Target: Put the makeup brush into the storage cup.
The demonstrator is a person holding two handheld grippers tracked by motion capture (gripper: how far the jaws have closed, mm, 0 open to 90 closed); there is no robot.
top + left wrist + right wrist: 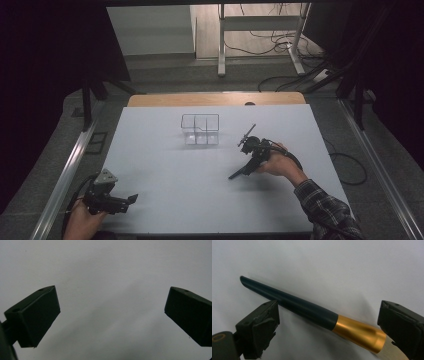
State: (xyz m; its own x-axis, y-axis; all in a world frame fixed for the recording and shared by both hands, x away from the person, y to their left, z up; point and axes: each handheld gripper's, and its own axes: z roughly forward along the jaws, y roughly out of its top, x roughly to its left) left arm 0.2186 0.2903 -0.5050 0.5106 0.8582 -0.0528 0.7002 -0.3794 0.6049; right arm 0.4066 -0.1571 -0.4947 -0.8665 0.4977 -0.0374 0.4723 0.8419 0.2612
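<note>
My right gripper point(327, 322) hangs with jaws spread either side of the one brush point(312, 311), which lies flat on the white counter point(165, 200) just right of centre, ungrasped, so I judge the pick-up is about to start and nothing is done yet. My left gripper point(112, 315) waits wide open and empty at the near left. One clear divided container point(200, 129) stands empty toward the far middle, well apart from the brush.

Dim room, dark edges; the white table point(165, 200) evenly lit with soft shadows; close views slightly blurred.
</note>
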